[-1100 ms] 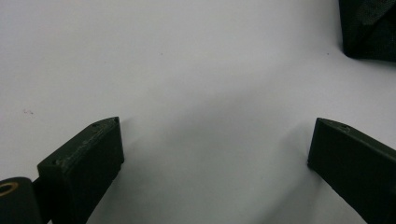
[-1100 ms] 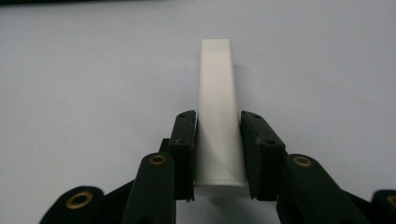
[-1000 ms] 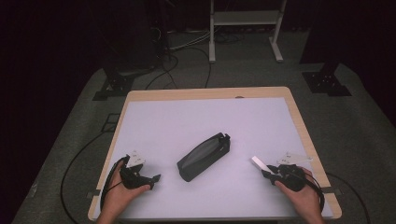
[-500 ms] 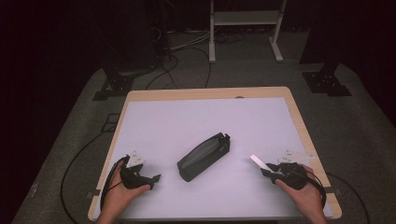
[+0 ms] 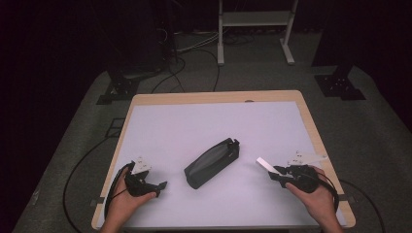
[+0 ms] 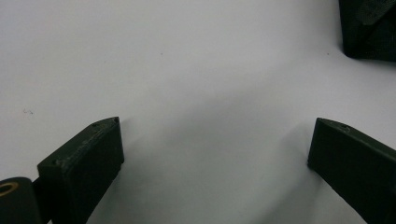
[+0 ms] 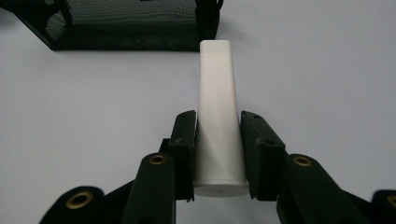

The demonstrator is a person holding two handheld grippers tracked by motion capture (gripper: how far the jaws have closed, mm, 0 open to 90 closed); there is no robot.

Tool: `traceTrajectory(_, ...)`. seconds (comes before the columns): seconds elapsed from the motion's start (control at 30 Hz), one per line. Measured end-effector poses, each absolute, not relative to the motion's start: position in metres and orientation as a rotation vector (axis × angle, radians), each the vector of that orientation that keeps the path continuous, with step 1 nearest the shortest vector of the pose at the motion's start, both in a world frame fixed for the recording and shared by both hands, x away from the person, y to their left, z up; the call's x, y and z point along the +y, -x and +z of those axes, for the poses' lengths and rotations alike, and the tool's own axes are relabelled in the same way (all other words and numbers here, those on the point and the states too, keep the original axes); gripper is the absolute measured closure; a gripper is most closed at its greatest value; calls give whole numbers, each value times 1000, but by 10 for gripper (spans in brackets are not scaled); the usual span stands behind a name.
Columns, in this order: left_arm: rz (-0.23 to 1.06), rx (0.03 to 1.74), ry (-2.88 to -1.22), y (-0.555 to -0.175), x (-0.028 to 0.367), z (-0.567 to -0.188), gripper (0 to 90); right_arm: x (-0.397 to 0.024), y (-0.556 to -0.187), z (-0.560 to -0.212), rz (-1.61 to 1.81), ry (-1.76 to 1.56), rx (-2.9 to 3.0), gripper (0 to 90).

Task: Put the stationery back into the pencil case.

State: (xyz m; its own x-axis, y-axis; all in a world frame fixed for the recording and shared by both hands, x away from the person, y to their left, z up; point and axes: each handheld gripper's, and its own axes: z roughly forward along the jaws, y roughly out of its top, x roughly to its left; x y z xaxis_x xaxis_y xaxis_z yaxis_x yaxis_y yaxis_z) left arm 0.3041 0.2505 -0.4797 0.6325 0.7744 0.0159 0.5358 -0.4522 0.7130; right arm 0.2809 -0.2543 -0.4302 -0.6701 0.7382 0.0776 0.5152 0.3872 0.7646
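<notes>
A black zip pouch [image 5: 212, 162] with a mesh side lies at an angle in the middle of the white table top [image 5: 204, 126]; its mesh side fills the top left of the right gripper view [image 7: 126, 23], and one corner [image 6: 369, 28] is at the top right of the left gripper view. My right gripper [image 5: 276, 172] is shut on a white flat stick-shaped tube [image 7: 218, 112], held just above the table and pointing toward the pouch. The same tube [image 5: 266, 165] juts out to the left in the high view. My left gripper [image 6: 215, 140] rests open near the front left [image 5: 158, 187], nothing between its jaws.
The table has a wooden rim [image 5: 214, 97]. Beyond it stand a white metal frame [image 5: 255, 29] and dark stands on the grey floor, with cables [image 5: 194, 48] trailing there. A cable loops off the table's left side [image 5: 82, 165].
My right gripper with the white tube has risen slightly off the table. The left gripper and the pouch have not moved.
</notes>
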Motion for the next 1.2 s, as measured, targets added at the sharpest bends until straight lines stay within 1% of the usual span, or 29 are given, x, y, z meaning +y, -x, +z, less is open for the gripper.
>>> traceTrajectory(0.47,446,1019,-2165,-304,251,-480,27,-236,-289,-405,1213,-1028,2399,663)
traceTrajectory(1.2,447,1017,-2167,-305,251,-480,26,-206,-304,-384,1244,-936,2451,663)
